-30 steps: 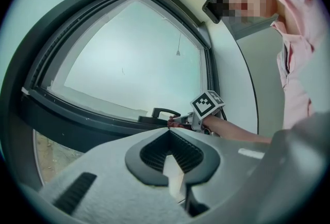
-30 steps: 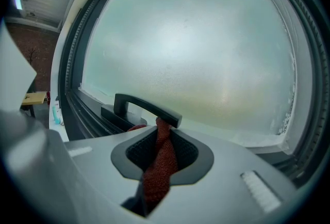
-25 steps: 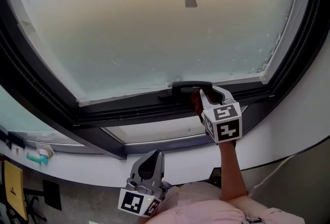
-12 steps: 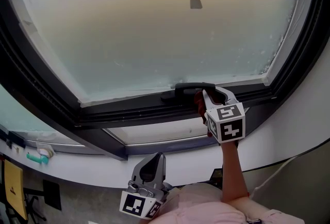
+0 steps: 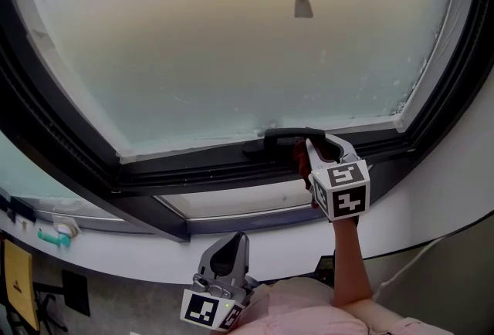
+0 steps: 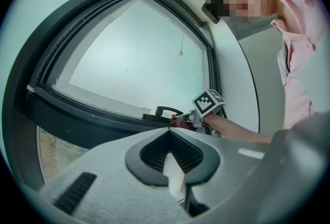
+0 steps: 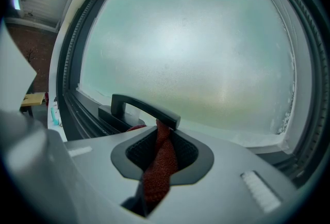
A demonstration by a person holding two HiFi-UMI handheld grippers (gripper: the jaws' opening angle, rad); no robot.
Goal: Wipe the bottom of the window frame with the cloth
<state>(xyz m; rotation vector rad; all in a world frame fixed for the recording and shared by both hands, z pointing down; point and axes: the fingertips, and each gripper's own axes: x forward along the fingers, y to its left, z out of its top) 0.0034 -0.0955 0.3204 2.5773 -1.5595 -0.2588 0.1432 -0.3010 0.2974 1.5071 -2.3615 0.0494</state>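
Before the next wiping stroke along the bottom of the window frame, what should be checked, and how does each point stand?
1. Cloth grip: ok. The right gripper has its jaws shut on the red cloth.
2. Cloth against the bottom frame: cannot tell; the gripper hides the contact.
3. Path ahead: not ok. The black handle stands directly before the jaws.
4. Left gripper out of the way: ok. It hangs low, apart from the frame, jaws shut and empty.
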